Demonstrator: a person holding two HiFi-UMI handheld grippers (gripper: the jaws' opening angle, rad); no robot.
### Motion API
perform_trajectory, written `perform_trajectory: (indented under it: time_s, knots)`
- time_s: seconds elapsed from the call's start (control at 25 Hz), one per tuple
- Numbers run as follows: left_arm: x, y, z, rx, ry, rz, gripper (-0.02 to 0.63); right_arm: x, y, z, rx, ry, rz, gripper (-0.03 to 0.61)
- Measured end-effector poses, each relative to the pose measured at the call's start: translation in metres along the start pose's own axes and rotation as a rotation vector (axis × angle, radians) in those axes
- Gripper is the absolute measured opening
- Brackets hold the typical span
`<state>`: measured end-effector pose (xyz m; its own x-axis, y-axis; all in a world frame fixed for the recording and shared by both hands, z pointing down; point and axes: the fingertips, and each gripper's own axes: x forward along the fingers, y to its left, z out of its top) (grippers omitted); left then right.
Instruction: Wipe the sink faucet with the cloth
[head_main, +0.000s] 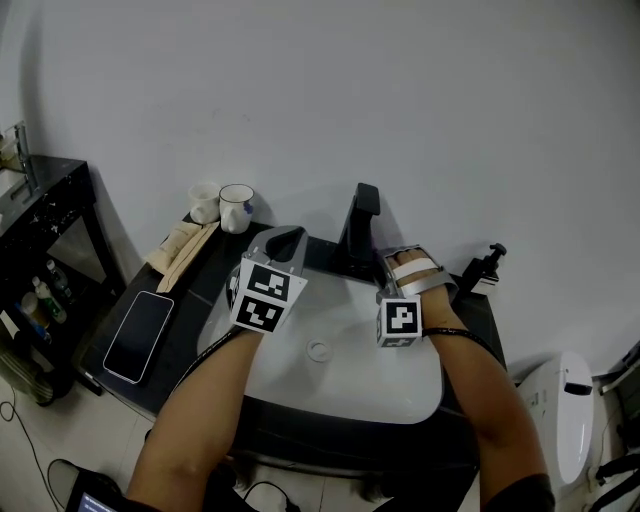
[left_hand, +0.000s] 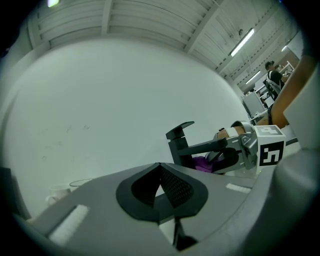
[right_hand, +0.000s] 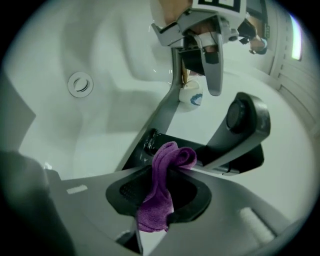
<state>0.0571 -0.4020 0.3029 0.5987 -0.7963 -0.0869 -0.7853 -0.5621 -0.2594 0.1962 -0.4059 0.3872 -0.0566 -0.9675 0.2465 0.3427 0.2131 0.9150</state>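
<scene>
A black faucet (head_main: 359, 226) stands at the back rim of the white sink (head_main: 400, 385). My right gripper (head_main: 386, 263) is just right of the faucet's foot, shut on a purple cloth (right_hand: 161, 192). The top fold of the cloth lies against the faucet (right_hand: 239, 131) low down, under its lever. From the left gripper view, the cloth (left_hand: 202, 163) shows behind the faucet (left_hand: 180, 145). My left gripper (head_main: 286, 240) hovers over the sink's back left, left of the faucet, its jaws shut with nothing between them (left_hand: 160, 174). The right gripper view shows the left gripper (right_hand: 206, 47) across the basin.
The drain (head_main: 318, 350) sits mid-basin. On the black counter to the left lie a phone (head_main: 140, 334), paper packets (head_main: 184, 250) and two cups (head_main: 236, 207). A black shelf (head_main: 42, 205) stands far left. A small black fixture (head_main: 486, 265) and a white toilet (head_main: 560, 405) are to the right.
</scene>
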Motion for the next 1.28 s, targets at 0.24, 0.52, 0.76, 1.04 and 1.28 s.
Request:
perform_trajectory:
  time_s: [0.24,0.52,0.76,1.04,1.28]
  knots:
    - [0.0,0.001,0.001,0.005,0.002,0.005,0.017,-0.022,0.007,-0.001,0.026,-0.001,0.018,0.095]
    - [-0.01,0.017,0.013,-0.001,-0.034,0.066,0.017,-0.076,-0.016,0.026,0.539,-0.094,0.04,0.095]
    - [-0.037,0.057,0.027,-0.161,-0.106,0.159,0.017,-0.069,-0.033,0.07,1.334,-0.216,0.193,0.095]
    - [-0.066,0.097,0.048,-0.29,-0.222,0.245,0.017,-0.032,-0.056,0.088,2.241,-0.319,0.117,0.095]
    - [-0.085,0.105,0.058,-0.316,-0.297,0.25,0.017,-0.007,-0.087,0.074,2.631,-0.46,-0.256,0.092]
